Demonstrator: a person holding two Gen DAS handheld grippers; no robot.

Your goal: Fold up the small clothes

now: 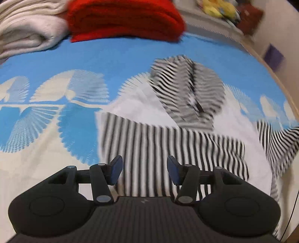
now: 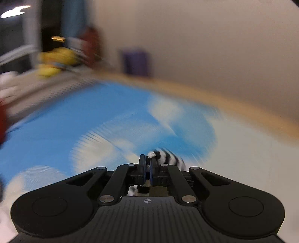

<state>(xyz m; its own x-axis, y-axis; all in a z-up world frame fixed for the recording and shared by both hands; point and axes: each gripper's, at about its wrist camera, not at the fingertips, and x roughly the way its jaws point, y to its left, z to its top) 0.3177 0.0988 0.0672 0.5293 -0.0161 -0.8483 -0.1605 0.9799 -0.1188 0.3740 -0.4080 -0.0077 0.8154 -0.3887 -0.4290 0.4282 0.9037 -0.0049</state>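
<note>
A small black-and-white striped garment (image 1: 168,145) lies spread on a blue-and-white patterned sheet (image 1: 56,56), its hood (image 1: 188,89) pointing away from me. One striped sleeve (image 1: 276,145) lies off to the right. My left gripper (image 1: 144,169) is open and empty, low over the garment's near striped part. My right gripper (image 2: 148,164) is shut on a bit of the striped garment (image 2: 166,157), which sticks out past the fingers to the right. The right wrist view is blurred by motion.
A folded red blanket (image 1: 125,18) and a cream blanket (image 1: 28,31) lie at the far edge of the sheet. Yellow soft toys (image 1: 218,7) sit beyond. A wooden bed edge (image 2: 224,101) and a wall run along the right.
</note>
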